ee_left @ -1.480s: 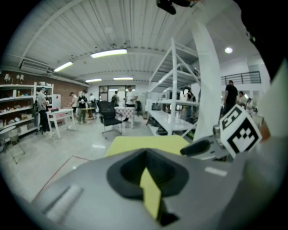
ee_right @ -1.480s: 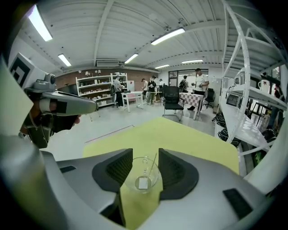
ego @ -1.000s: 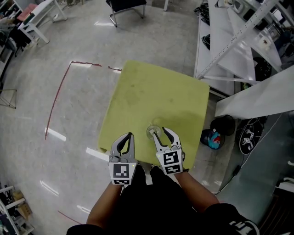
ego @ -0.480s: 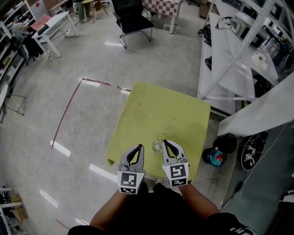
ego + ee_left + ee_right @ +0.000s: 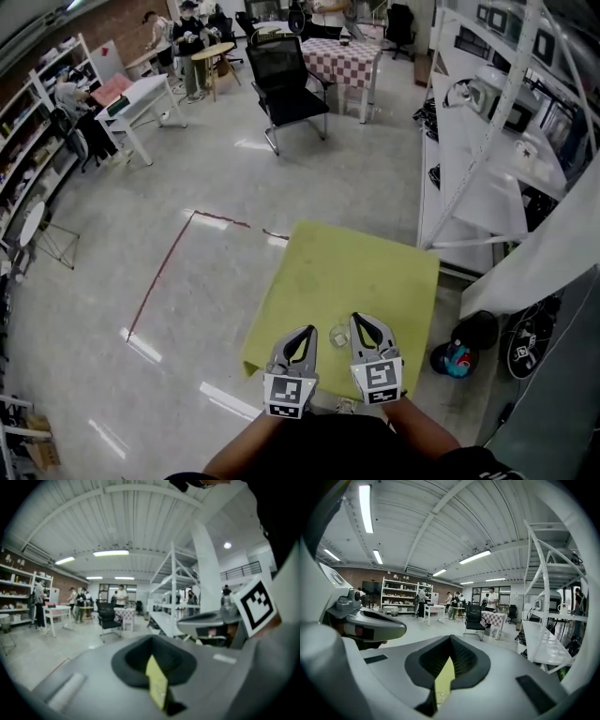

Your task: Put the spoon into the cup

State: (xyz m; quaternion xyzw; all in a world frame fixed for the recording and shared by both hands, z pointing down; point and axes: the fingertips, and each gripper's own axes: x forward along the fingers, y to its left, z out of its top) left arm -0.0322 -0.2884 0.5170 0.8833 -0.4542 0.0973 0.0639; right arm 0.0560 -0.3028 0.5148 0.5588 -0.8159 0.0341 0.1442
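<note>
A clear glass cup (image 5: 339, 335) stands near the front edge of the yellow-green table (image 5: 356, 272). Whether the spoon is in the cup I cannot tell at this size. My left gripper (image 5: 305, 331) hovers just left of the cup, shut with nothing in it. My right gripper (image 5: 362, 320) hangs just right of the cup, also shut and empty. In the left gripper view the left gripper (image 5: 152, 639) points out across the room with its jaws together. The right gripper (image 5: 450, 638) shows the same in the right gripper view. A sliver of table shows through each.
White shelving racks (image 5: 487, 169) run along the table's right side. A black office chair (image 5: 286, 80) and a checkered table (image 5: 342, 61) stand beyond. A red tape line (image 5: 159, 272) marks the floor at left. Bags (image 5: 452, 359) lie by the table's right corner.
Both grippers have lifted away from the table and the cup. The right jaws, open beside the cup a second ago, are now shut. The head view has tilted up toward the room.
</note>
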